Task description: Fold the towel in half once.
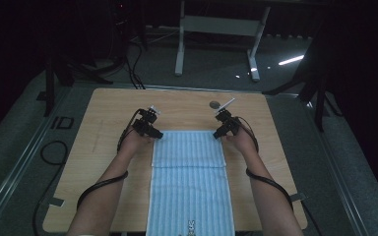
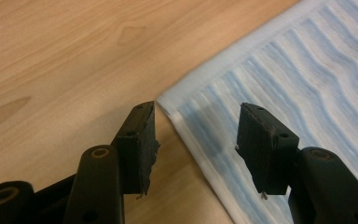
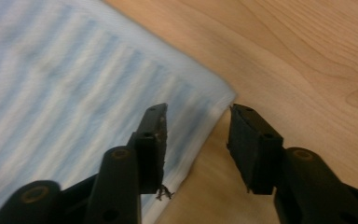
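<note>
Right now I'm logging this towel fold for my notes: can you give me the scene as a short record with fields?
surface: wooden table
item: blue striped towel, near end hangs over table edge
fold: far part doubled over, edge across the middle
left gripper: jaws open at far left corner
right gripper: jaws open at far right corner
held: nothing

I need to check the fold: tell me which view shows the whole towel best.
The high view: the towel lies there in full on the table, its far part folded back and its near end over the table's front edge. The left gripper view gives one far corner between open jaws; the right gripper view gives the other.
</note>
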The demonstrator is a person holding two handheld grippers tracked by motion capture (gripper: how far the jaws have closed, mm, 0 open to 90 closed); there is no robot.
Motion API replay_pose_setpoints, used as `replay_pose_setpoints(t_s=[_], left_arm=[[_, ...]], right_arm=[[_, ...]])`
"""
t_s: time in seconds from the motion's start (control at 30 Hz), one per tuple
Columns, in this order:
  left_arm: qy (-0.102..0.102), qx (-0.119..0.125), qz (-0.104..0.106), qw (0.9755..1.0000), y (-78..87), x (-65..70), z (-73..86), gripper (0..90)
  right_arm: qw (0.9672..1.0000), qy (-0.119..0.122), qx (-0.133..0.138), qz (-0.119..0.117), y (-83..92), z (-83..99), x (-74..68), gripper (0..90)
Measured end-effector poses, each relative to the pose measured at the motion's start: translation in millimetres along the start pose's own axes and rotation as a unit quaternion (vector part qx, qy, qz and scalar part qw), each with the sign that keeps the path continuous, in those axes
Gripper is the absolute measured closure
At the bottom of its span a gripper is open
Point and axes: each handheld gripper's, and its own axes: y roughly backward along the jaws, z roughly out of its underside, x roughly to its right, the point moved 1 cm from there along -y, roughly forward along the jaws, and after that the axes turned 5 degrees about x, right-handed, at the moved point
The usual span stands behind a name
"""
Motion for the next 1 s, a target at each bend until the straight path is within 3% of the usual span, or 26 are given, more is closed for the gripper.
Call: replay_pose_setpoints(t_s=[0.1,0.23,0.3,0.37,0.53,0.63,0.7,0.77,0.83,1.0], left_arm=[[0.002,-0.01,-0.008,0.9999,-4.5,-3.1,-1.1,45.7],[0.002,-0.014,-0.017,0.9998,-11.2,-4.6,1.7,47.1],[0.001,-0.002,-0.025,0.9997,-13.3,-1.7,3.7,49.4],[-0.003,0.002,-0.025,0.9997,-13.4,0.9,4.2,51.7],[-0.017,-0.003,-0.009,0.9998,-11.4,9.0,6.0,71.0],[-0.015,-0.003,-0.003,0.9999,-11.0,13.3,6.8,86.0],[-0.016,-0.006,-0.003,0.9998,-9.6,15.1,5.7,87.4],[-0.026,-0.003,-0.001,0.9997,-2.8,16.0,1.1,87.7],[-0.022,0.008,0.009,0.9997,8.1,14.5,-6.7,87.8],[-0.028,0.035,0.003,0.999,39.7,11.2,-33.5,87.7]], right_arm=[[0.9999,-0.014,-0.005,0.009,-7.0,-0.1,4.0,51.6],[0.9999,-0.016,-0.004,0.001,-10.5,-0.3,4.9,51.9],[0.9998,-0.019,0.005,-0.003,-11.1,-0.3,3.2,55.2],[0.9999,-0.006,0.005,0.007,-11.4,-0.3,-0.1,61.3],[0.9999,0.012,-0.005,0.007,-9.7,1.0,-7.9,84.6],[0.9997,0.019,-0.012,0.007,-9.1,1.3,-10.3,87.5],[0.9997,0.018,-0.012,0.007,-6.7,2.0,-11.3,88.1],[0.9997,0.021,-0.005,0.007,1.1,0.0,-10.9,88.2],[0.9996,0.025,0.007,0.006,15.8,-6.5,-7.8,88.2],[0.9987,0.033,0.033,0.022,52.9,-27.2,-1.0,88.2]])
